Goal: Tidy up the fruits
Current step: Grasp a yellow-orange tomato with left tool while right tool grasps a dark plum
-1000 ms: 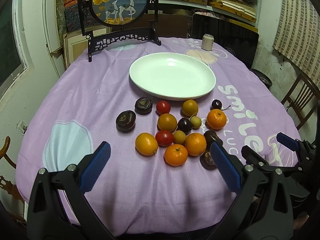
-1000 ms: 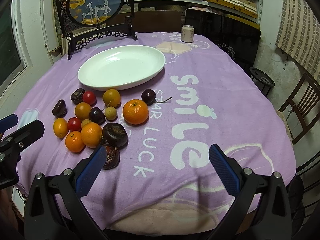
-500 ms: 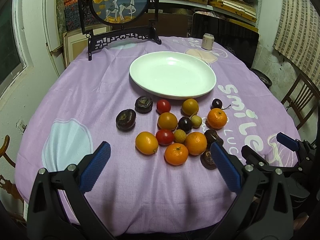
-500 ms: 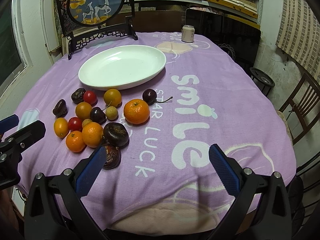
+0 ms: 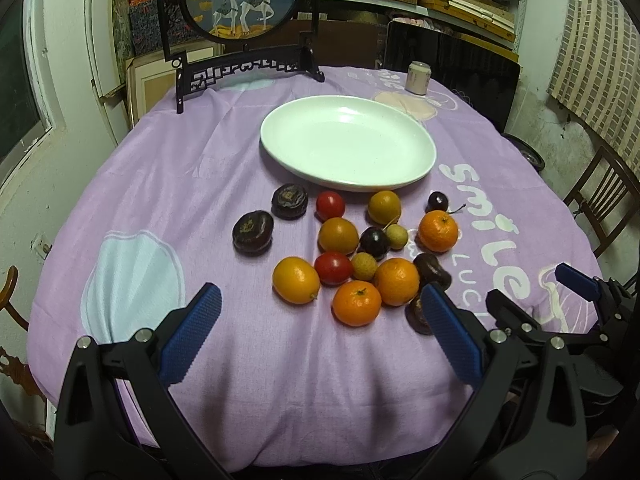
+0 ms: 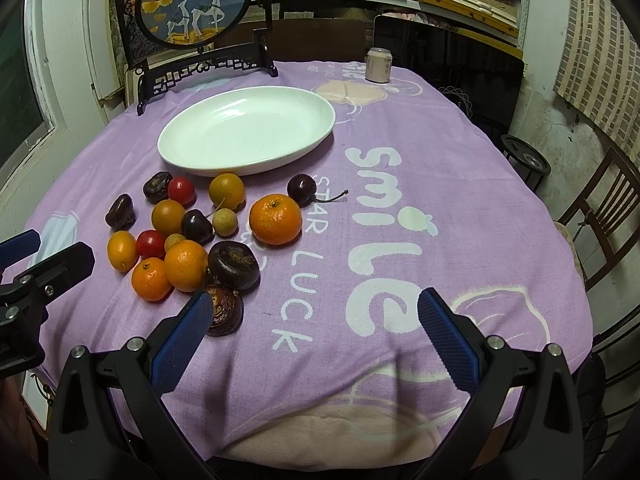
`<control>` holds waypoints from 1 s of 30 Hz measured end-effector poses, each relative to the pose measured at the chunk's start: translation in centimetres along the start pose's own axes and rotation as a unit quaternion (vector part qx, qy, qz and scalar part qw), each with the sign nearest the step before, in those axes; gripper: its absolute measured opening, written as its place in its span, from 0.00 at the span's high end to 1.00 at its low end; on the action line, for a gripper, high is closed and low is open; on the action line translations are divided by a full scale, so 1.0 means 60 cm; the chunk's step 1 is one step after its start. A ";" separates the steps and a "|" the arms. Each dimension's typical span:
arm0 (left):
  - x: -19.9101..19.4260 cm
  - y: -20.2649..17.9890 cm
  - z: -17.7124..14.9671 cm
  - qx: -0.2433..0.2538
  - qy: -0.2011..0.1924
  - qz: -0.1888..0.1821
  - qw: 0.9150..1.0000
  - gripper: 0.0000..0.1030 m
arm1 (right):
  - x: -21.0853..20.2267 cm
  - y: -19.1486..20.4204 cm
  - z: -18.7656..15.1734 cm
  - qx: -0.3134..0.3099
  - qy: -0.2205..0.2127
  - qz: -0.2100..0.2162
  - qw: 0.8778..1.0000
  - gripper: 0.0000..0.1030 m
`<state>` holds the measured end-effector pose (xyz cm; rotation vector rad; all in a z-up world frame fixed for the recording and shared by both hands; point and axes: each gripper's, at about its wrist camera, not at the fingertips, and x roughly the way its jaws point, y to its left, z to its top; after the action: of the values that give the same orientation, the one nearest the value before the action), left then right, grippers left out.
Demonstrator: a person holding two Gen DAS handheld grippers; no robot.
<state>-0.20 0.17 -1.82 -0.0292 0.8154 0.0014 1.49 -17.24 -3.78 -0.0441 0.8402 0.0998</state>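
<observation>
My left claw (image 5: 320,308) wide, holds nothing; my right claw (image 6: 312,312) wide, holds nothing. Glossy oval white plate (image 5: 416,136) mid-tabletop. Fruit pile (image 5: 348,248) between plate and near edge: smooth oranges, shiny tomatoes, wrinkled dark rounds. Woven purple cloth (image 6: 460,200). Can (image 6: 378,65), framed deer screen (image 6: 196,0) at far edge.

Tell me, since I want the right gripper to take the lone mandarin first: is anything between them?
Nothing visible. Bare cloth lies between the open right gripper and the mandarin; the dark fruits sit left of that line.
</observation>
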 end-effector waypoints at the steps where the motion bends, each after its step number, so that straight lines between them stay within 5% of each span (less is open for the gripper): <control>1: 0.002 0.005 -0.002 -0.002 0.003 0.002 1.000 0.02 | 0.000 0.000 -0.001 -0.003 0.002 0.003 1.000 0.01; 13: 0.017 0.119 -0.029 -0.083 0.028 0.051 0.995 0.02 | 0.013 0.012 -0.026 -0.034 0.032 0.049 0.998 0.01; 21: 0.019 0.150 -0.050 -0.095 0.041 0.054 0.993 0.02 | 0.037 0.056 -0.033 -0.059 0.062 0.142 0.986 0.03; 23: 0.020 0.147 -0.051 -0.089 0.041 0.050 0.994 0.02 | 0.047 0.069 -0.033 -0.068 0.063 0.148 0.985 0.24; 24: 0.020 0.145 -0.052 -0.086 0.041 0.049 0.994 0.02 | 0.055 0.074 -0.032 -0.073 0.068 0.150 0.984 0.43; 27: 0.030 0.132 -0.050 -0.075 0.048 0.042 0.995 0.02 | 0.076 0.082 -0.024 -0.082 0.059 0.134 0.986 0.59; 30: 0.049 0.118 -0.046 -0.063 0.056 0.037 0.996 0.02 | 0.079 0.071 -0.016 -0.068 0.059 0.143 0.986 0.61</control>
<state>-0.30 7.14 -6.05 -0.1194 0.9269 0.1214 3.45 -12.75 -7.94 -0.0584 0.9525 0.4295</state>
